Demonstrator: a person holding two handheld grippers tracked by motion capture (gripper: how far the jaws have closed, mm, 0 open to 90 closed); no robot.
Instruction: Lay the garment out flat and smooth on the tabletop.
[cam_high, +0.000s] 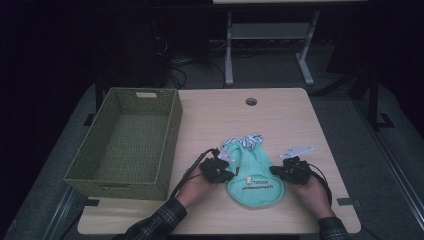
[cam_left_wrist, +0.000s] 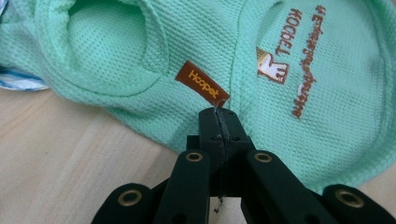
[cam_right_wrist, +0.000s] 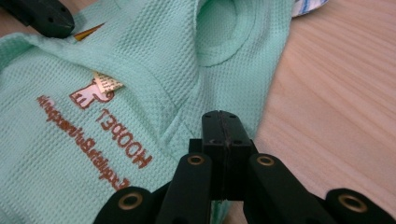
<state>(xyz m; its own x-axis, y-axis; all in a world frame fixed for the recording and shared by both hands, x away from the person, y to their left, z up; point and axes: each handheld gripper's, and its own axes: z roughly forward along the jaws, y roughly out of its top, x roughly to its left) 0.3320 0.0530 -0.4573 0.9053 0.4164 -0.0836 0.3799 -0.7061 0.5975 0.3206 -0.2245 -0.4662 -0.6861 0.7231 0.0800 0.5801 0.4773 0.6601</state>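
Note:
A mint-green small garment (cam_high: 255, 189) with brown lettering lies flat near the table's front edge. My left gripper (cam_high: 231, 176) is at its left edge, and the jaws (cam_left_wrist: 218, 114) are shut on the hem just below a brown "Hoopet" label (cam_left_wrist: 203, 84). My right gripper (cam_high: 274, 170) is at the garment's right edge, shut (cam_right_wrist: 220, 116) on the green fabric (cam_right_wrist: 56, 154) by a sleeve hole. A hand holds each gripper. The left gripper's tip (cam_right_wrist: 42, 16) also lies across the garment in the right gripper view.
An empty green woven basket (cam_high: 172, 130) stands on the table's left side. A blue-and-white striped cloth (cam_high: 243, 141) lies just beyond the garment. A round cable hole (cam_high: 251, 101) sits near the table's far edge. Bare wood (cam_high: 295, 120) surrounds the garment.

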